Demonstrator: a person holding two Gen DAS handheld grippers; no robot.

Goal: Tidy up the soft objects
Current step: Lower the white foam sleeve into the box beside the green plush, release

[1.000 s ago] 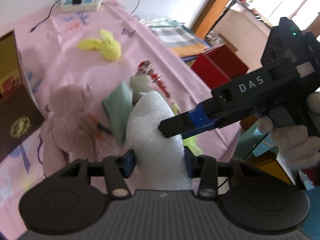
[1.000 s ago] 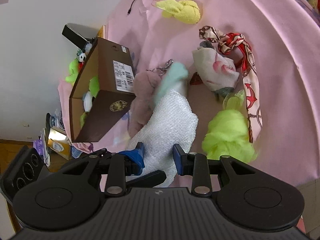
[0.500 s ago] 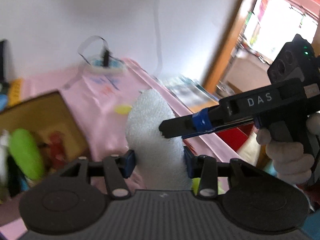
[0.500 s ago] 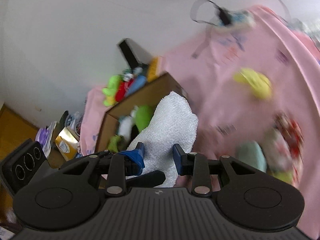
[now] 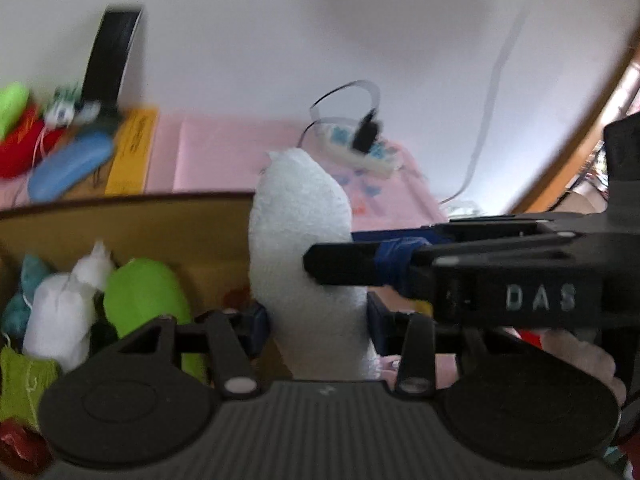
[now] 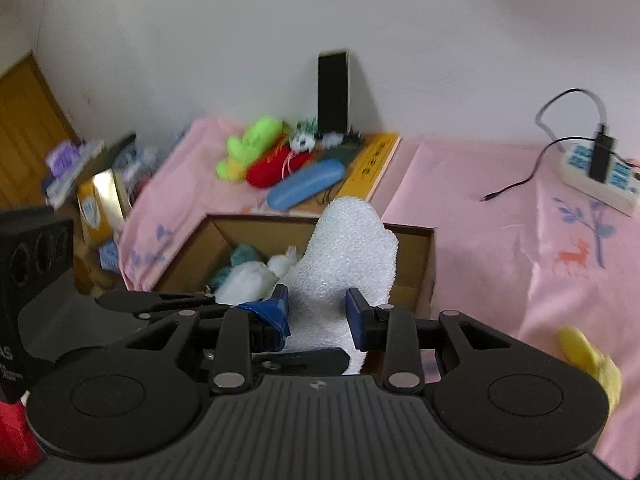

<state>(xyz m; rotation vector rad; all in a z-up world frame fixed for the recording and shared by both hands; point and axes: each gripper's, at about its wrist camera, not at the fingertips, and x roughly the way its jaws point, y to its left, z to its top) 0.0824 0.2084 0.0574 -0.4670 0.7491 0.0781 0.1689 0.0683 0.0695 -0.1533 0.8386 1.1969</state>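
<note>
1. The white foam-mesh sleeve (image 6: 344, 264) is a soft, bumpy, netted tube with a rounded top. It looks crumpled and spongy rather than stiff.
2. It stands nearly upright, its long axis running from the fingers up to the rounded end, which leans a little to the left in the left wrist view (image 5: 304, 248).
3. Both tools grip it. The left gripper (image 5: 314, 320) has its blue-padded fingers (image 5: 256, 322) pressed on the sleeve's lower part from either side. The right gripper (image 6: 316, 312) has its blue-taped fingers (image 6: 356, 314) closed against the sleeve as well, crossing in from the right in the left wrist view (image 5: 352, 264).
4. The sleeve is held in the air just in front of and over the open brown cardboard box (image 6: 424, 264), which sits on the pink printed cloth (image 6: 480, 240) covering the counter.
5. Inside the box lie a white fluffy plush piece (image 6: 248, 280), a teal knitted item (image 6: 240, 256) and, seen from the left wrist, a bright green plush (image 5: 144, 296).
6. Behind the box are a smooth blue oblong case (image 6: 306, 184), a red plush (image 6: 276, 166), a lime green plush (image 6: 252, 144) and a flat yellow board (image 6: 372, 168).
7. A white power strip (image 6: 600, 184) with a black plug lies on the cloth to the right.
</note>
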